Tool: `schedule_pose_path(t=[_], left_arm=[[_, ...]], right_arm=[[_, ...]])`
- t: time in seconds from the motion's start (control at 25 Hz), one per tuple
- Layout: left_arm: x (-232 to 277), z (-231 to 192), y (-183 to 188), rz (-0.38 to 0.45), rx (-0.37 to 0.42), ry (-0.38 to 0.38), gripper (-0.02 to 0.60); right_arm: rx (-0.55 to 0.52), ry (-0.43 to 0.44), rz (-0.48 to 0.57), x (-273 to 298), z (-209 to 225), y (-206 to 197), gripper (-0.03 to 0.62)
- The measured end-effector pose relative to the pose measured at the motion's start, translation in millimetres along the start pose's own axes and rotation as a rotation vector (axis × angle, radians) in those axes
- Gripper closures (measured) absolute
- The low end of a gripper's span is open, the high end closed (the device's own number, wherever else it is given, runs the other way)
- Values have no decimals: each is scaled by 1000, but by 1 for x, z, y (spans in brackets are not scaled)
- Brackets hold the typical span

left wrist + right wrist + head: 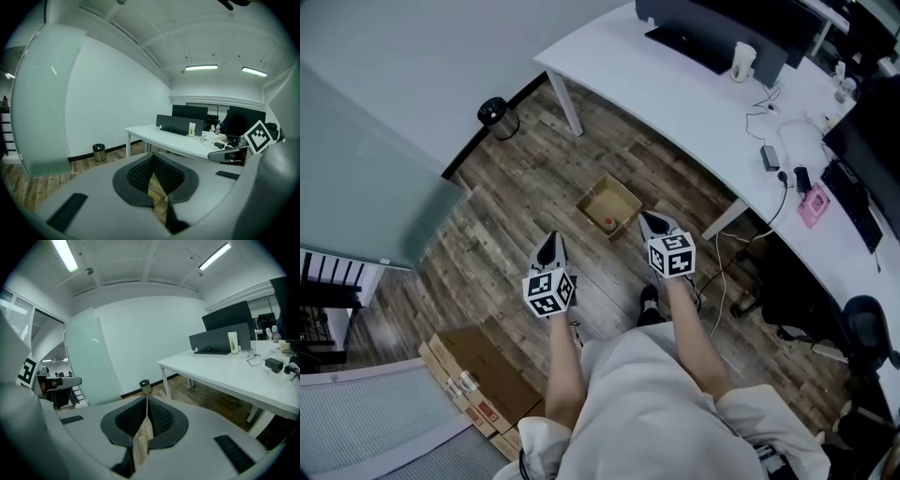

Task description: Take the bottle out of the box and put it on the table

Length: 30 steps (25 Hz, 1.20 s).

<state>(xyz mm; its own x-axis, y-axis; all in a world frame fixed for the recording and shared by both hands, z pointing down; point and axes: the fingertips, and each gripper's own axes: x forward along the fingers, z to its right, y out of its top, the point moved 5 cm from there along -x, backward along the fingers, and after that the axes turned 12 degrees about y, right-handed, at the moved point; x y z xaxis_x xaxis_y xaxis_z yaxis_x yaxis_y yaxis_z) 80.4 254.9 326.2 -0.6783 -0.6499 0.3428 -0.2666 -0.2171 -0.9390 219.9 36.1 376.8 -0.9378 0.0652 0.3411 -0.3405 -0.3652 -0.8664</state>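
Worn, matt wood planks for the floor point(534, 178); plain brown cardboard box point(614, 195); smooth white surface point(675, 84); frosted glass partition point(366, 169); dark, ribbed, rubbery fingers point(140, 173).

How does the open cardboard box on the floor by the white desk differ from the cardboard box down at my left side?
The open box has its flaps spread and shows a small red thing inside; the near box is shut, with a flat top. The open box stands alone by the desk; the near box lies against other cartons. Both are brown cardboard on the wooden floor.
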Motion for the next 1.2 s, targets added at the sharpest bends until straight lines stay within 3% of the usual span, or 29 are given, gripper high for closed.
schedule_pose_path(t=[0.28,0.64,0.88,1.0,1.2], left_arm=[[46,25,21,18,11,-21,569],[82,53,14,-13,-4,-57,569],[107,34,19,-13,0,-39,569],[131,20,30,-9,0,-32,569],[172,6,51,10,16,-68,569]], right_arm=[[21,-8,22,0,50,11,553],[-9,-48,17,-2,87,17,553],[-50,-18,-7,17,82,21,551],[-62,-72,17,21,93,32,551],[9,-141,64,34,121,46,551]])
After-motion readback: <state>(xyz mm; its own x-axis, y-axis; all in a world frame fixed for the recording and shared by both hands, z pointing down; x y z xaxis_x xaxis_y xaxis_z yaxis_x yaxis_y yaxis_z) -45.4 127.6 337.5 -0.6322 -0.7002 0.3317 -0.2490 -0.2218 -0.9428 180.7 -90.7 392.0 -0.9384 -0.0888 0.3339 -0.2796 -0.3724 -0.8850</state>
